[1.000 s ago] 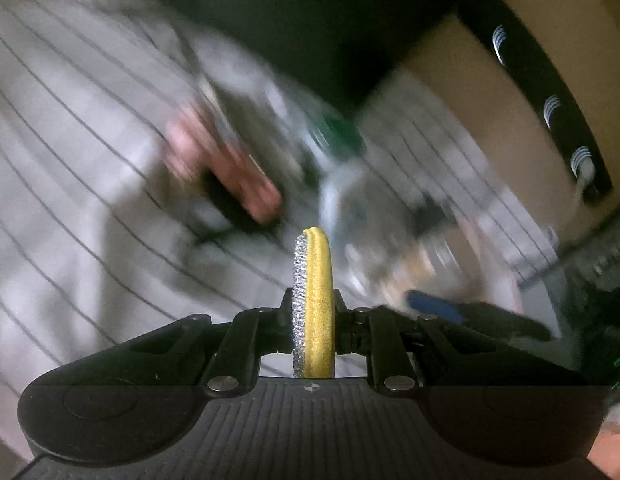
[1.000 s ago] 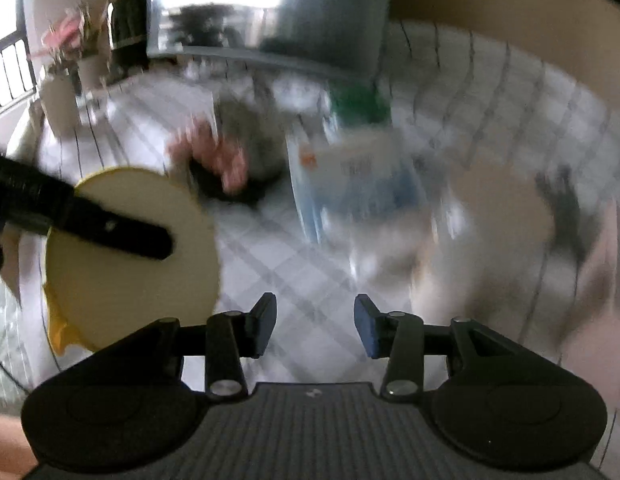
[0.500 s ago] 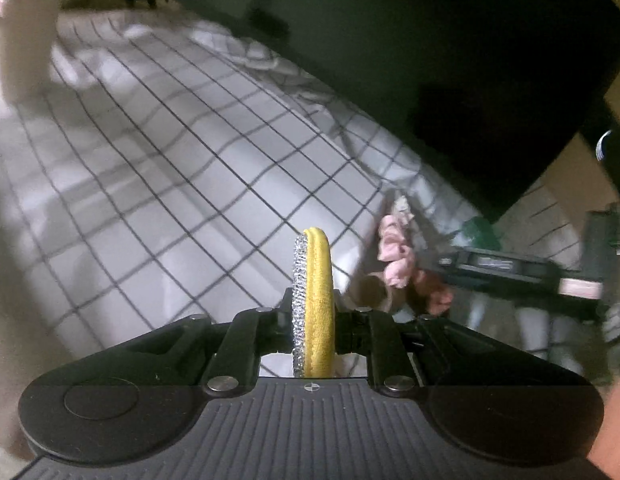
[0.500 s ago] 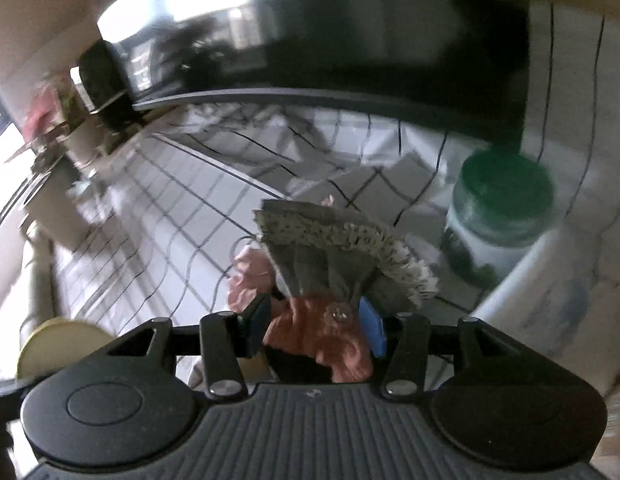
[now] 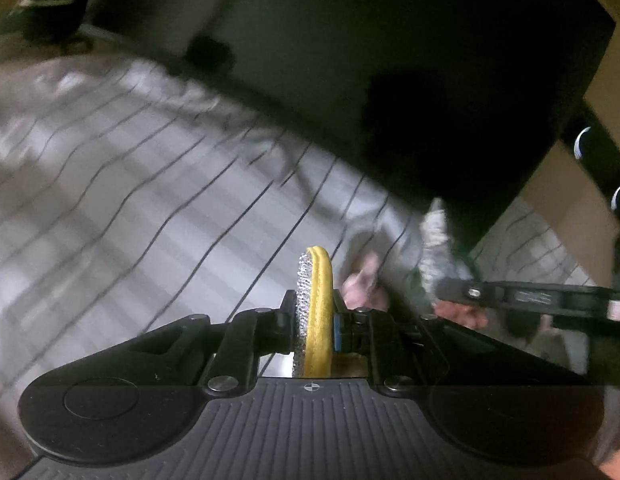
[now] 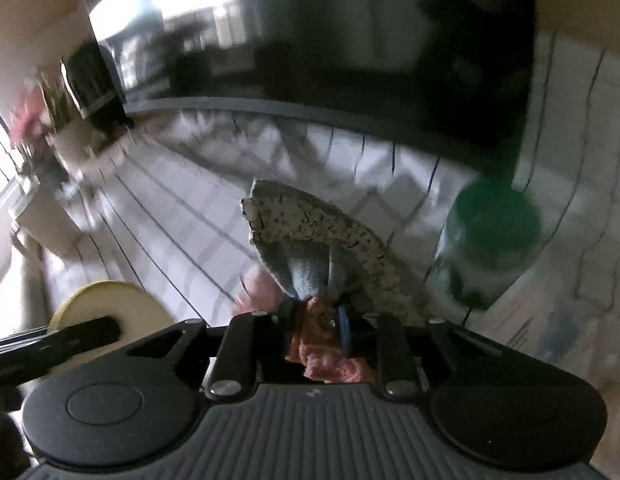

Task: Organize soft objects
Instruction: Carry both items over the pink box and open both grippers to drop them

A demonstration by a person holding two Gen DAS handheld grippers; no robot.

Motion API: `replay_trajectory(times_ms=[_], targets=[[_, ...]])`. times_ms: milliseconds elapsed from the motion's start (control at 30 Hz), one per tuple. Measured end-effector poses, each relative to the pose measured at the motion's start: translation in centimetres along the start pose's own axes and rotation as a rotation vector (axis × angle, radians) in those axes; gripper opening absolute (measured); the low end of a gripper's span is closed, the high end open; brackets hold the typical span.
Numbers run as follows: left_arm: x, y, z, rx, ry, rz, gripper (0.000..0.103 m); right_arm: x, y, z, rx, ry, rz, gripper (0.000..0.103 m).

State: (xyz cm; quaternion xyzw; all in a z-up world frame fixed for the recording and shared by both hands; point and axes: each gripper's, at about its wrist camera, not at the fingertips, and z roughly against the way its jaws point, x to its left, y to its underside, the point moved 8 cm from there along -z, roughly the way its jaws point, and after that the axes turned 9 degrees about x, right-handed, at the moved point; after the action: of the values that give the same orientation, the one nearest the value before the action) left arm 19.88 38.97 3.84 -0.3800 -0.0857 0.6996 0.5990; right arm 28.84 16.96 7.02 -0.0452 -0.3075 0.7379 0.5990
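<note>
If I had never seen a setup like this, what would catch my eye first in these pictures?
Probably the yellow round pad, pinched edge-on in the left gripper low in the middle of its view. Next, the bundle of grey and speckled cloth with a pink piece, on which the right gripper has just closed. Both hang over a white checked cloth, a green-lidded jar at right.

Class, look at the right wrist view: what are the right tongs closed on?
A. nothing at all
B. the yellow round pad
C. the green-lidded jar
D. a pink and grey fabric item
D: the right tongs have just closed and now pinch the pink and grey fabric item; the green-lidded jar stands apart to the right.
</note>
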Motion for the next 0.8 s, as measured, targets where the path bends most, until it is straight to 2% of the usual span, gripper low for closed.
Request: replay_trajectory(times_ms=[200, 367, 533, 667, 800], targets=[[-6.1, -5.2, 1.8, -0.11, 0.026, -0.13, 0.018, -2.0, -3.5, 11.0, -0.188, 0.07, 0.042, 0.021], [-13.4, -7.2, 2.5, -0.148, 0.079, -0.212, 0.018, -7.1, -3.4, 20.4, -0.315, 0.188, 0.044, 0.021], [-21.6, -6.9, 0.5, -0.121, 0.151, -0.283, 0.019, -13.8, -0.2, 26.6, -0.369, 0.3, -0.018, 0.021], [-27.6, -5.3, -1.6, -0.072, 0.206, -0.352, 0.019, -18.7, 2.5, 28.9, -0.385, 0.369, -0.079, 0.021], [-32.7, -3.2, -4.1, 0.006, 0.289, -0.367, 0.019, -23.3, 4.9, 30.8, -0.402, 0.412, -0.148, 0.021]])
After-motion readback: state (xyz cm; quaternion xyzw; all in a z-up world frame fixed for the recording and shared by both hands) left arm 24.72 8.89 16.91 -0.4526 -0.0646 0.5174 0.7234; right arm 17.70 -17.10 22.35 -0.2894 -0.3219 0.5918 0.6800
